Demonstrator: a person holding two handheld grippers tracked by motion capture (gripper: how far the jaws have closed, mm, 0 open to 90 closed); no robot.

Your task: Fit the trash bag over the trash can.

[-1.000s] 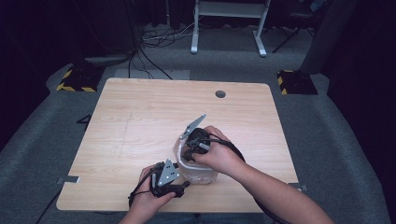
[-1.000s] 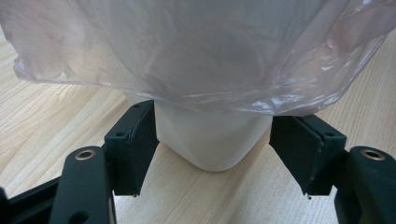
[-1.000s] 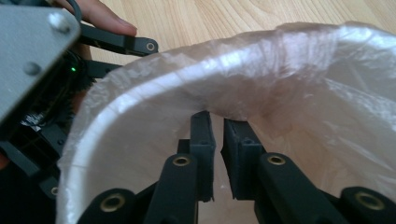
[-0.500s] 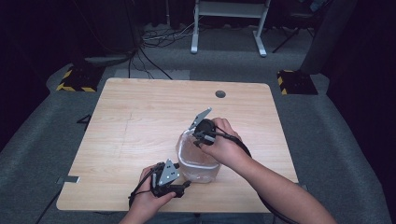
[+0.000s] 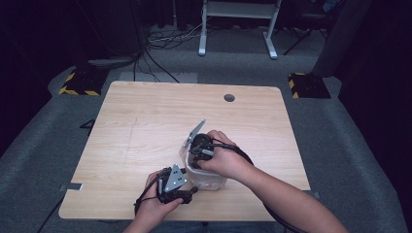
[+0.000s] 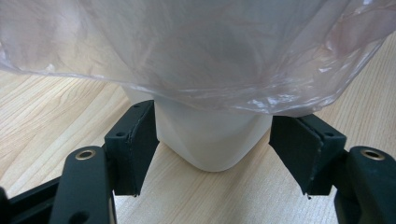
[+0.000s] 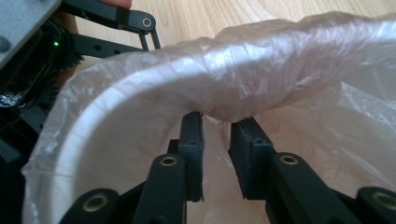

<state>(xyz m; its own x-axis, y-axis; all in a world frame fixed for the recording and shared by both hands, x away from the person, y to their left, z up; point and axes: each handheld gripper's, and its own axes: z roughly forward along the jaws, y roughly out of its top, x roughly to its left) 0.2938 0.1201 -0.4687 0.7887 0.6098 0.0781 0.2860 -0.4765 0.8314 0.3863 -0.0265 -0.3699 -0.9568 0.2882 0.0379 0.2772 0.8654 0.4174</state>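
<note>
A small white bin (image 5: 210,180) lined with a thin translucent bag (image 5: 187,153) stands near the front edge of the wooden table (image 5: 145,131). My left gripper (image 5: 190,190) lies low at the bin's front left. In the left gripper view its jaws (image 6: 212,154) clamp the bin's white base (image 6: 210,140) under the bag's overhang (image 6: 196,51). My right gripper (image 5: 196,158) points down into the bin from above. Its jaws (image 7: 217,126) have just been opening and stand a narrow gap apart inside the bag, tips under the rolled bag edge (image 7: 243,79), pressing on nothing.
A round dark hole (image 5: 229,97) sits in the tabletop near the far edge. Bare wood spreads to the left and behind the bin. On the grey floor beyond stand a white frame (image 5: 238,29) and two black-and-yellow feet (image 5: 77,82).
The right hand has shifted slightly over the bin's far rim and back. The left hand and the bin have kept still.
</note>
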